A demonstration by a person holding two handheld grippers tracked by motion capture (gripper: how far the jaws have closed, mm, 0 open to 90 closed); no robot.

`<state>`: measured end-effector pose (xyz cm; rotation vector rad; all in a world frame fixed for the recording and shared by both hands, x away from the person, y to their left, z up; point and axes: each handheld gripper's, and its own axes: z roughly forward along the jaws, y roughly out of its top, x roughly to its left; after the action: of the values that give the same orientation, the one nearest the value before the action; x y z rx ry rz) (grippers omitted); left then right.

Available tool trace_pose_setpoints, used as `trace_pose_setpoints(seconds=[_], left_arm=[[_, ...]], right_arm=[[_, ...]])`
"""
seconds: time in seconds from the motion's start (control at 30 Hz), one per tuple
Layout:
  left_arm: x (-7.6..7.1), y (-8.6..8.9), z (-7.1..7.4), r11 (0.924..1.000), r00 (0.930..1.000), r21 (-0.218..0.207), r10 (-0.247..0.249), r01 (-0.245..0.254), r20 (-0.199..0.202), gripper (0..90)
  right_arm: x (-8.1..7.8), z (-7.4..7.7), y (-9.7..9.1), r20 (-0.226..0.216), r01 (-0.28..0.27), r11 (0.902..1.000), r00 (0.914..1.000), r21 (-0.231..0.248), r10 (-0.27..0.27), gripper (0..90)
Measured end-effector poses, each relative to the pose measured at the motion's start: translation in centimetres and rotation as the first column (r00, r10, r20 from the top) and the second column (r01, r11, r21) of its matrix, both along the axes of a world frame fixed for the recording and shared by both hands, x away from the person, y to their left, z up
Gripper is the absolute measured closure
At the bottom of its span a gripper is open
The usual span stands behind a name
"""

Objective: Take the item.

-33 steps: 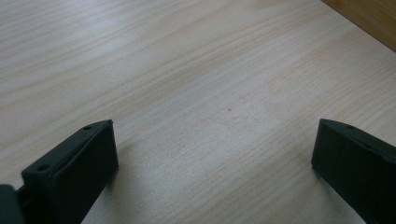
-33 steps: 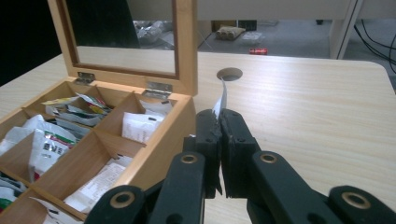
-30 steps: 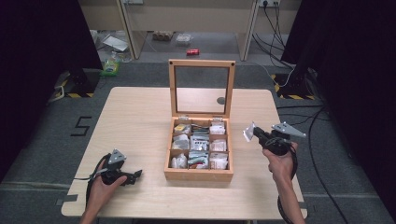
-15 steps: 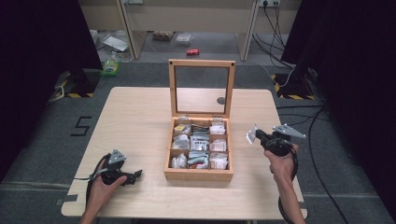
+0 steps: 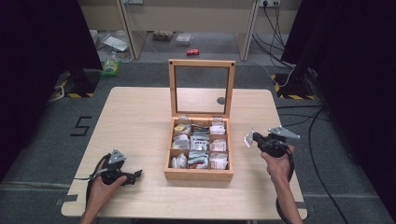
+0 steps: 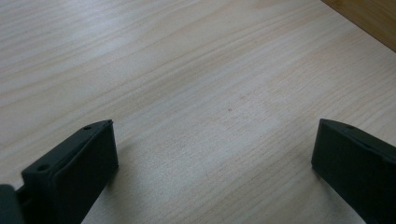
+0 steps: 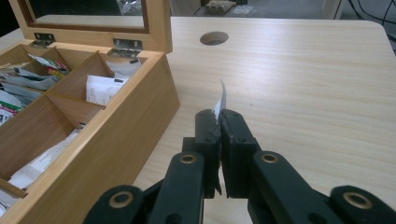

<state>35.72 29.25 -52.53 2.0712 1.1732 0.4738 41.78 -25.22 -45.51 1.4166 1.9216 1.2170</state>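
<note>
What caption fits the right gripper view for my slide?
Right gripper shut on a white sachet beside the open wooden box.

A black "5" (image 5: 82, 126) is marked on the grey floor, at about 9 o'clock from the box (image 5: 198, 175) — just off the table's (image 5: 140, 112) left edge. The sachets (image 5: 200, 144) in the box carry print, and so do the packets seen in the right gripper view — all too small or blurred to read. The white packet (image 7: 220, 100) pinched in the right gripper (image 7: 219, 116) shows only its edge; no lettering can be made out on it.
</note>
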Motion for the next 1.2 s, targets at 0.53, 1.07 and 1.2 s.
trace_pose_setpoints(seconds=[0.53,1.07,1.2], left_arm=[[0.0,0.0,0.0,1.0,1.0,-0.001,0.0,0.0,0.0,0.0],[0.0,0.0,0.0,1.0,1.0,-0.001,0.0,0.0,0.0,0.0],[0.0,0.0,0.0,1.0,1.0,-0.001,0.0,0.0,0.0,0.0]], right_arm=[[0.3,-1.3,0.3,-0.04,-0.008,0.9997,0.9992,-0.021,0.007,85.7],[0.4,-2.1,1.1,-0.067,-0.031,0.9985,0.9973,-0.045,0.028,85.5],[0.4,-2.3,1.3,-0.077,-0.035,0.9983,0.9966,-0.047,0.031,85.0]])
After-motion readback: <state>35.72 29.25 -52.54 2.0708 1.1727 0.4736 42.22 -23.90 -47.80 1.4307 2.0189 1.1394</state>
